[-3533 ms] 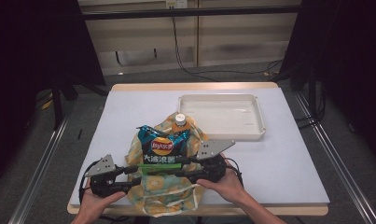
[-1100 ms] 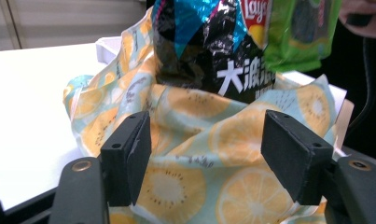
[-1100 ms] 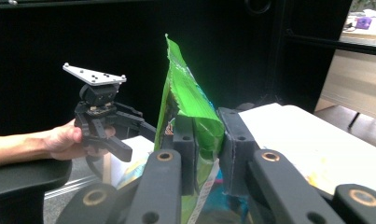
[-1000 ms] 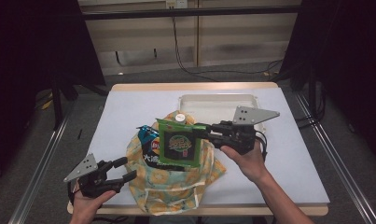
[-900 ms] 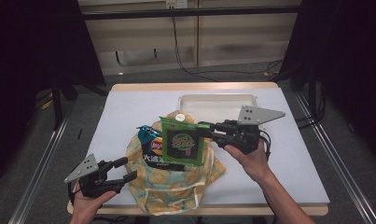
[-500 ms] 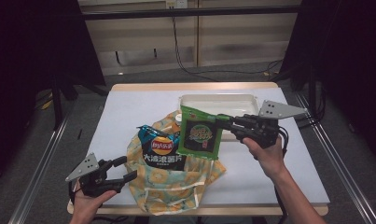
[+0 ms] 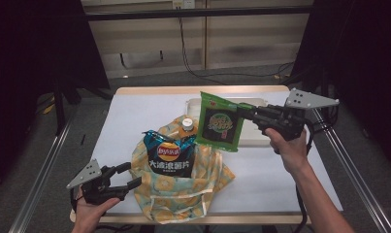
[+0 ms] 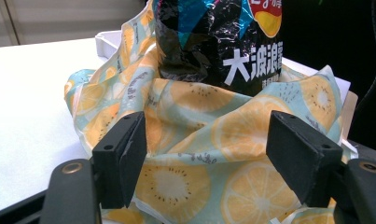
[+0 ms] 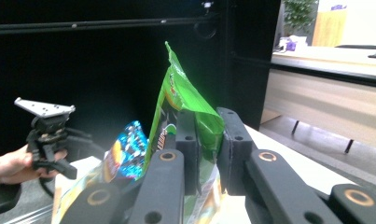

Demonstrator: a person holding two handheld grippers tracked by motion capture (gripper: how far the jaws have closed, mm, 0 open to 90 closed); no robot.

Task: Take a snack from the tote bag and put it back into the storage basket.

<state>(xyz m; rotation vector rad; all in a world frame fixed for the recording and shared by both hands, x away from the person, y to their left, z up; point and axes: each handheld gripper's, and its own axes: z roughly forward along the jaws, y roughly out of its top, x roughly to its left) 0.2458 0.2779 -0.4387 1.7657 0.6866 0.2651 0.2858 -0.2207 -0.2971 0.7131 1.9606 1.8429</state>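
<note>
My right tongs pinch the green snack bag by one edge, holding it upright above the tabletop, long axis near vertical, printed face toward me. My left tongs stand spread beside the fruit-print cloth bag.

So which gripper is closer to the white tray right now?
Right. The right gripper holds the green bag in front of the white tray; the left gripper sits by the fruit-print bag at the near edge.

A green snack bag with a dark panel is seen. The chip bag is black and blue. The cloth bag is patterned with yellow citrus slices on pale teal. The desk is white.
</note>
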